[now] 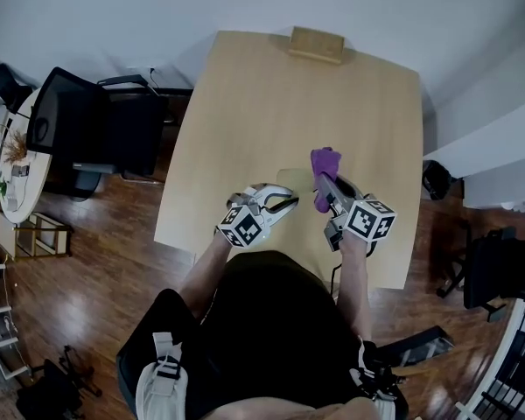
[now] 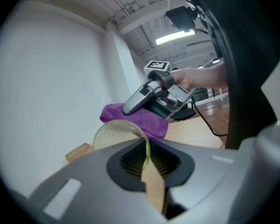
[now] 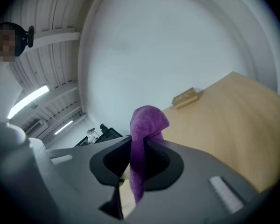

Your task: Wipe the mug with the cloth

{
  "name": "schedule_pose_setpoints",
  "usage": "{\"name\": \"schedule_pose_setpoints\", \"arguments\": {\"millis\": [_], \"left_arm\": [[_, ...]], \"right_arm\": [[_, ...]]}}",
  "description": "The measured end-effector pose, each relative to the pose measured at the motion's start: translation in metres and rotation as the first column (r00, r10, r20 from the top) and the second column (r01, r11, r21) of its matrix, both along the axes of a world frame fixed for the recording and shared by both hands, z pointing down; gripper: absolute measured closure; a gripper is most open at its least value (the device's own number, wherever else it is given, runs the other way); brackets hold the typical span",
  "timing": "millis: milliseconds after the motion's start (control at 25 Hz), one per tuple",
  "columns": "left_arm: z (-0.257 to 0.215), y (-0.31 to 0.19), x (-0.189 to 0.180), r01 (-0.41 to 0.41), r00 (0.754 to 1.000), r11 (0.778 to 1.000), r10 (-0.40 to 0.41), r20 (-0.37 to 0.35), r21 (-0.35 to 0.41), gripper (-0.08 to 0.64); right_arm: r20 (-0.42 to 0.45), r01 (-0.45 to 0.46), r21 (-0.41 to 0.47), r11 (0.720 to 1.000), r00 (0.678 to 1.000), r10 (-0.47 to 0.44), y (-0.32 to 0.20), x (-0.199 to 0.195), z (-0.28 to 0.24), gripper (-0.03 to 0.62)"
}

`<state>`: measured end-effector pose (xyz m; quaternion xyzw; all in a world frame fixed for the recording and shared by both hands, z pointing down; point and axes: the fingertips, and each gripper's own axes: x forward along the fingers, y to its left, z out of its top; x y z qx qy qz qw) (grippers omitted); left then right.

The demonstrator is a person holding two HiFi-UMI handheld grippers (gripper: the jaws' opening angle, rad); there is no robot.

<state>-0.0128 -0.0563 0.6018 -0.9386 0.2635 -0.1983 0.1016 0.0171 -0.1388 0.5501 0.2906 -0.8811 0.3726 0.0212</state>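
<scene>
My left gripper [image 1: 283, 203] is shut on the thin wall of a pale yellow speckled mug [image 2: 113, 132], which it holds tilted above the table; in the head view the mug [image 1: 294, 180] blends with the wood. Just right of it, my right gripper [image 1: 325, 189] is shut on a purple cloth [image 1: 325, 166]. The cloth [image 3: 147, 125] bunches up out of the jaws of the right gripper [image 3: 137, 171] and a strip hangs below them. In the left gripper view the cloth [image 2: 135, 119] lies just behind the mug's rim, under the right gripper [image 2: 151, 95]; whether they touch is unclear.
The light wooden table [image 1: 245, 103] carries a small wooden block [image 1: 316, 44] at its far edge, also the block [image 3: 185, 97] in the right gripper view. A black office chair [image 1: 96, 125] stands to the table's left. White walls lie beyond.
</scene>
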Motion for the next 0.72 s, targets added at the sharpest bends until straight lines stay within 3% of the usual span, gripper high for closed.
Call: {"name": "schedule_pose_setpoints", "arguments": {"millis": [120,280,360,440,520,600,720], "left_arm": [[0.010,0.002,0.004,-0.020,0.998,1.000,0.020,0.063,-0.009,0.512],[0.017,0.002,-0.006,-0.014,0.996,1.000,0.014,0.087,-0.007,0.518],[0.016,0.004,-0.009,-0.017,0.995,1.000,0.016,0.099,0.012,0.518],[0.015,0.008,-0.012,-0.034,0.992,0.999,0.030,0.120,0.032,0.518],[0.017,0.013,-0.013,-0.062,0.989,0.997,0.055,0.140,0.046,0.518],[0.018,0.017,-0.008,-0.099,0.983,0.994,0.089,0.158,0.055,0.518],[0.024,0.022,0.001,-0.160,0.968,0.986,0.146,0.204,0.053,0.518]], "right_arm": [[0.036,0.100,-0.001,0.995,0.994,-0.100,0.031,-0.038,-0.005,0.531],[0.128,0.268,0.032,0.963,0.954,-0.270,0.063,-0.071,-0.033,0.532],[0.139,0.197,0.041,0.980,0.970,-0.201,0.046,-0.051,-0.040,0.532],[0.109,0.060,0.028,0.998,0.992,-0.063,0.016,-0.016,-0.034,0.532],[0.061,-0.016,-0.002,1.000,0.998,0.016,-0.004,0.009,-0.015,0.531],[0.017,0.008,-0.039,0.999,1.000,-0.007,-0.006,0.012,0.005,0.531],[-0.011,0.131,-0.073,0.989,0.991,-0.133,0.016,-0.017,0.020,0.531]]}}
